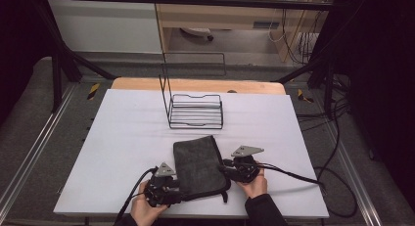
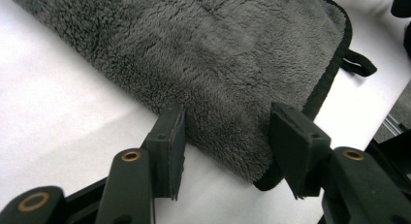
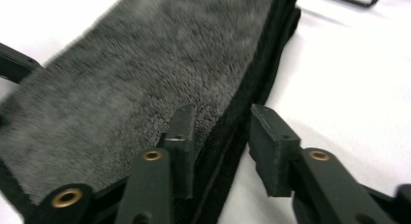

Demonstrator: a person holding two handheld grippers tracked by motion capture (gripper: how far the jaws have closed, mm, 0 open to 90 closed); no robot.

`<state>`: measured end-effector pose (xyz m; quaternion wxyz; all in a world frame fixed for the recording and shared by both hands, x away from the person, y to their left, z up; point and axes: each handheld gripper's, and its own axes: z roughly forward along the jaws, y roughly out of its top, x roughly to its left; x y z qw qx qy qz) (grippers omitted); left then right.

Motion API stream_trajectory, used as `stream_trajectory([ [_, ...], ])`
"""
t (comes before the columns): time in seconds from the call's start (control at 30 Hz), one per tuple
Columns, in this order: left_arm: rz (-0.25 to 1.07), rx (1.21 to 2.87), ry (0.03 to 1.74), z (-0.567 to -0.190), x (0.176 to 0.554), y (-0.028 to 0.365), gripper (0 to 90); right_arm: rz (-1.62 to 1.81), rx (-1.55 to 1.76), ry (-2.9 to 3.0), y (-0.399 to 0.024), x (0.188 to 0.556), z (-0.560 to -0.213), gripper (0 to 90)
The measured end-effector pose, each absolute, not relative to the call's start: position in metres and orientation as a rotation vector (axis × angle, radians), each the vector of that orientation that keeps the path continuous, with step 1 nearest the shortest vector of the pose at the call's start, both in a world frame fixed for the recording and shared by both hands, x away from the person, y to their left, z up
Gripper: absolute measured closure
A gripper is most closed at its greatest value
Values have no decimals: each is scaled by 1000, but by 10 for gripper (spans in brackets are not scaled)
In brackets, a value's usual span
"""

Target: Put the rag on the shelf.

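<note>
A folded dark grey fleece towel (image 1: 198, 162) with black trim lies near the table's front edge. My left gripper (image 1: 182, 188) sits at the towel's near left corner. In the left gripper view the left gripper (image 2: 228, 136) has its jaws apart, with the towel (image 2: 218, 49) and its folded edge lying between the pads, untouched. My right gripper (image 1: 226, 168) is at the towel's right side. In the right gripper view the right gripper (image 3: 223, 136) straddles the trimmed edge of the towel (image 3: 145, 73), and a strip of white table shows beside the right pad.
A black wire rack (image 1: 195, 111) with a tall handle stands behind the towel at the table's middle. The white table (image 1: 122, 138) stretches wide to the left and right. A black hang loop (image 2: 358, 66) sticks out at the towel's near corner. Cables trail off to the right.
</note>
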<state>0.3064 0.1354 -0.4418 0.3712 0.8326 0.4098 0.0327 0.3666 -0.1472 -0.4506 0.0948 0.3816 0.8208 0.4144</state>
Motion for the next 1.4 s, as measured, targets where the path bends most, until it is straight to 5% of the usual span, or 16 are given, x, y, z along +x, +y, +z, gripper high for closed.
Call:
stream_trajectory([
  [0.4, 78, 2127, 1087, -445, 305, 128, 572, 1229, 1162, 2472, -146, 370, -452, 801],
  [0.63, 79, 2156, 1079, -442, 307, 126, 761, 1233, 1165, 2469, -146, 369, -452, 798],
  [0.8, 74, 2171, 1067, -440, 309, 128, 807, 1241, 1161, 2458, -146, 368, -450, 767],
  [1.13, 76, 2206, 1035, -431, 310, 143, 820, 1311, 1111, 2379, -149, 366, -445, 420],
  [1.4, 84, 2212, 1027, -427, 312, 165, 817, 1329, 1130, 2395, -147, 368, -447, 271],
])
